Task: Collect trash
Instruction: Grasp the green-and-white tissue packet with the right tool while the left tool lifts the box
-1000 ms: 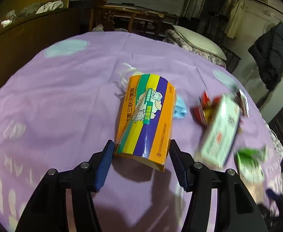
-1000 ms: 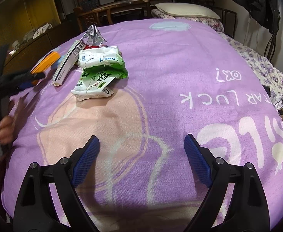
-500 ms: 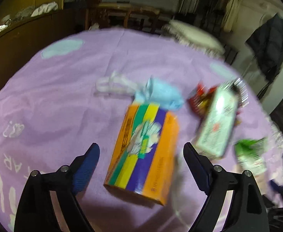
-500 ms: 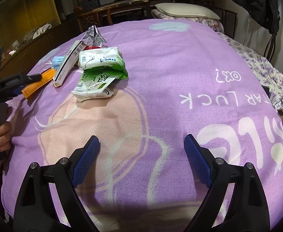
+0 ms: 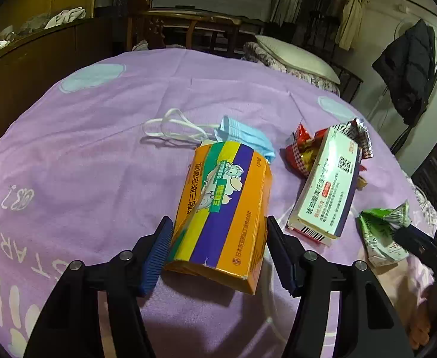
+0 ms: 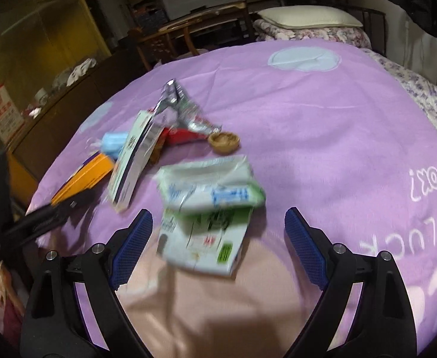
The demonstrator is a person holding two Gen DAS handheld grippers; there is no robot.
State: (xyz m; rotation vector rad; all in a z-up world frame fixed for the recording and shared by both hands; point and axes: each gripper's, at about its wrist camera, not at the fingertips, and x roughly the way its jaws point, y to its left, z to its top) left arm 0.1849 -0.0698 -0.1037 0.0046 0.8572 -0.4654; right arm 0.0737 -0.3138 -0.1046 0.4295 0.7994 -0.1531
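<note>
An orange box with green, yellow and purple stripes (image 5: pixel 223 208) lies on the purple bedspread (image 5: pixel 84 164). My left gripper (image 5: pixel 218 253) is shut on its near end, both pads touching its sides. The box also shows in the right wrist view (image 6: pixel 84 177). My right gripper (image 6: pixel 217 244) is open, its fingers either side of green-and-white wrappers (image 6: pixel 208 208), which also show in the left wrist view (image 5: pixel 382 238). A white medicine box (image 5: pixel 327 185), a blue face mask (image 5: pixel 242 137) and a red snack wrapper (image 5: pixel 300 152) lie close by.
A silver foil wrapper (image 6: pixel 182 107) and a small brown shell-like cup (image 6: pixel 224 141) lie behind the pile. A pillow (image 5: pixel 296 56) and wooden furniture (image 5: pixel 188 29) stand beyond the bed. A dark cabinet (image 5: pixel 24 59) runs along the left.
My left gripper opened and dropped the orange box, then closed on it again. My right gripper moved forward and left to the green wrappers.
</note>
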